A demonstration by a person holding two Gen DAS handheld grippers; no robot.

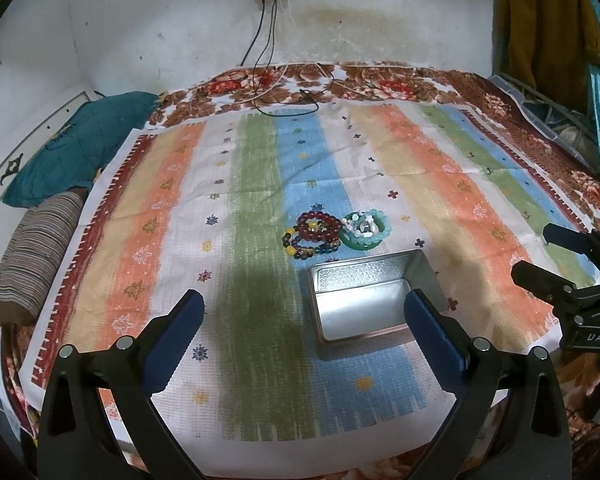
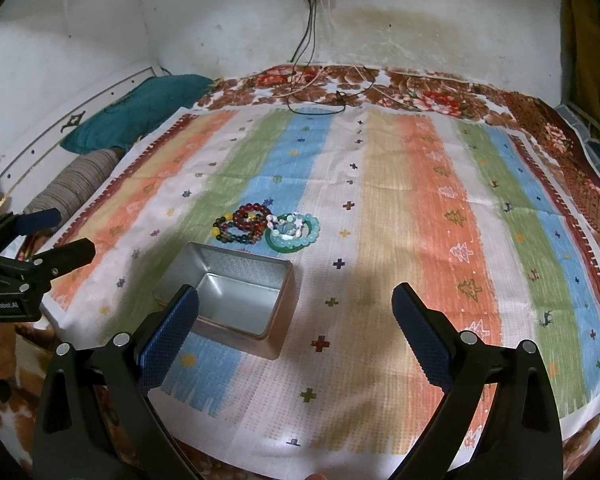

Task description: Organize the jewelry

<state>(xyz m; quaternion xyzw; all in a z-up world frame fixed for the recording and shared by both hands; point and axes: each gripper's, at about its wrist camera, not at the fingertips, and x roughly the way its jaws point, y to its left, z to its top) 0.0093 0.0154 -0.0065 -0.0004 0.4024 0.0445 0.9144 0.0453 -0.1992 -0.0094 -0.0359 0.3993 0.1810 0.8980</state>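
Left gripper [image 1: 300, 312] and right gripper [image 2: 296, 308] hover with blue ridged fingers [image 1: 175, 338] apart, empty rectangular shiny metal tin [image 1: 374, 300] on striped woven bed cloth [image 1: 172, 216], glossy round-bead bracelets [image 1: 336, 232] piled just beyond the tin.

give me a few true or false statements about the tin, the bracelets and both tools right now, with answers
1. The metal tin is open and has no jewelry in it. True.
2. The red bead bracelet is held by the left tool. False: it lies on the striped cloth, and the left tool is open and holds nothing.
3. The pale green bead bracelet lies beyond the tin, beside the darker beads. True.
4. The right tool is shut on a bracelet. False: its jaws stand wide apart with nothing between them.
5. A lid covers the tin. False: the tin's inside is in plain view.
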